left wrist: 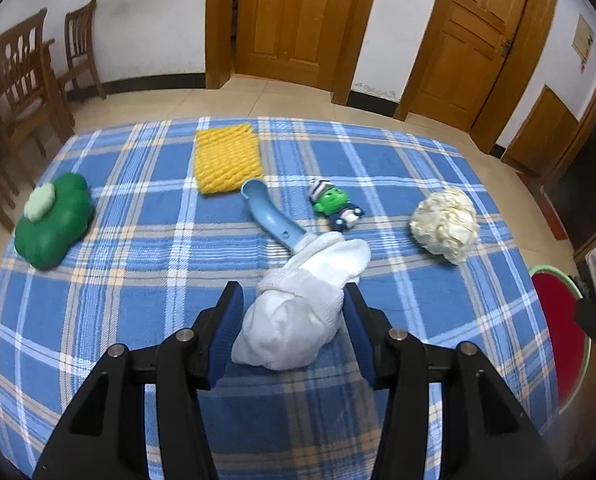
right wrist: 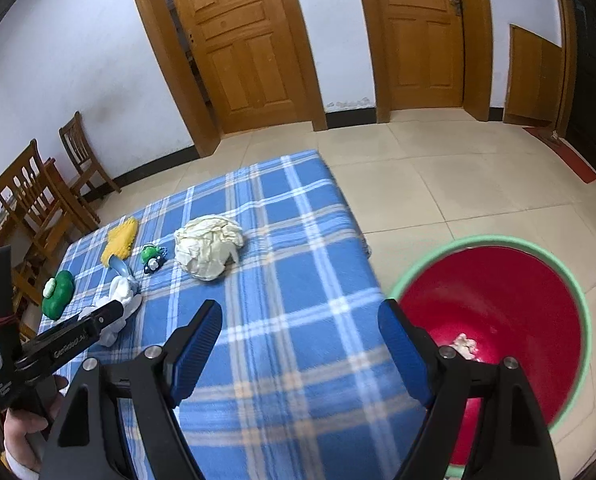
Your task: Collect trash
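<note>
Fingers of the left gripper point(left wrist: 292, 300) stand wide apart, and the white sock point(left wrist: 298, 312) lies right between them on the blue checked cloth point(left wrist: 138, 240). The left pad sits a little off the sock's left side; the right pad looks to touch or nearly touch its right edge, and I cannot tell which. The sock's long axis runs forward and slightly rightward from the fingers, its bunched toe end nearest the palm and its cuff end further out, lying over the lower end of a blue plastic scoop point(left wrist: 270, 216). So closing straight in would pinch the sock across its width, which is my guess at the step in hand. Whether a sock counts as trash is doubtful.

Further out, left of the fingers, sits a green clover-shaped box point(left wrist: 54, 220); ahead lie a yellow knitted pad point(left wrist: 228, 158) and a small green toy figure point(left wrist: 334, 206). Ahead and to the right is the crumpled paper ball point(left wrist: 444, 224), the plainest piece of trash on the cloth.

Moving right, the right gripper point(right wrist: 300, 344) is also spread wide and holds nothing. Seen from it, the paper ball lies ahead and left of the fingers, well apart, while the red bin with a green rim point(right wrist: 578, 312) is just beside the right finger, with a scrap at its bottom. The right hand looks nearer both ball and bin.
</note>
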A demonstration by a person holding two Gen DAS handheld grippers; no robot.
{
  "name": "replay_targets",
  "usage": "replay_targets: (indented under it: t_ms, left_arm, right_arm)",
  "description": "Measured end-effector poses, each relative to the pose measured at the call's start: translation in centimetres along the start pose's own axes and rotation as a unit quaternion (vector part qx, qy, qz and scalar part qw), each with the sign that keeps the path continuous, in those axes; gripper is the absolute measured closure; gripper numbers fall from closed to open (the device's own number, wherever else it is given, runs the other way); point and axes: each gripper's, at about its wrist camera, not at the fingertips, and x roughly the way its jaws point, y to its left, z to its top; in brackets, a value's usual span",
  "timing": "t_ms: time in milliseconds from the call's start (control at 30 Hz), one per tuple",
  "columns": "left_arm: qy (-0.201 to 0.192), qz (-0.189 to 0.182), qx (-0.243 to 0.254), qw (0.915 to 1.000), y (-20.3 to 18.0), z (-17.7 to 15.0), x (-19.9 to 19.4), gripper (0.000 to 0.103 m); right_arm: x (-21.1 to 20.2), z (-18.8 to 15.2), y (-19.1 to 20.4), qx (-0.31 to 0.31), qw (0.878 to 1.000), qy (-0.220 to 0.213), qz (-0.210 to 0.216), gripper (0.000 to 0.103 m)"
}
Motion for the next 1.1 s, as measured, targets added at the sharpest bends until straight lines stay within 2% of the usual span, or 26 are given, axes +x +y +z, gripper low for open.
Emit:
replay_targets:
  t_ms: [333, 500, 733, 900, 967, 1100]
  left_arm:
    - [-0.003, -0.047, -0.036, 0.9983, 2.0, -0.3, 1.1, 0.052]
    - [-0.022, -0.063, -0.067, 0.9955, 3.6, -0.4, 0.8, 0.067]
    - [-0.047, -0.064, -0.096, 0.9921, 5.3, -0.6, -0.1, 0.071]
    - [-0.042, -0.071, -0.106, 0.9909, 5.7, -0.8, 0.1, 0.071]
    - [-0.040, -0.073, -0.106, 0.9908, 5.6, -0.9, 0.1, 0.071]
    - [-0.040, -0.074, -0.106, 0.9908, 5.4, -0.9, 0.1, 0.071]
  right_arm:
    - [5.4, 1.2, 3.4, -0.011, 0.999, 0.031, 0.017, 0.021]
    - [7.1, 1.8, 4.9, -0.015, 0.999, 0.031, 0.021, 0.021]
    - [8.5, 2.2, 6.2, -0.021, 0.999, 0.029, 0.017, 0.022]
    - [9.0, 2.2, 7.0, -0.036, 0.999, 0.031, 0.018, 0.039]
    - [9.3, 2.1, 7.5, -0.041, 0.998, 0.036, 0.020, 0.051]
    - [9.6, 2.0, 8.0, -0.055, 0.998, 0.037, 0.020, 0.062]
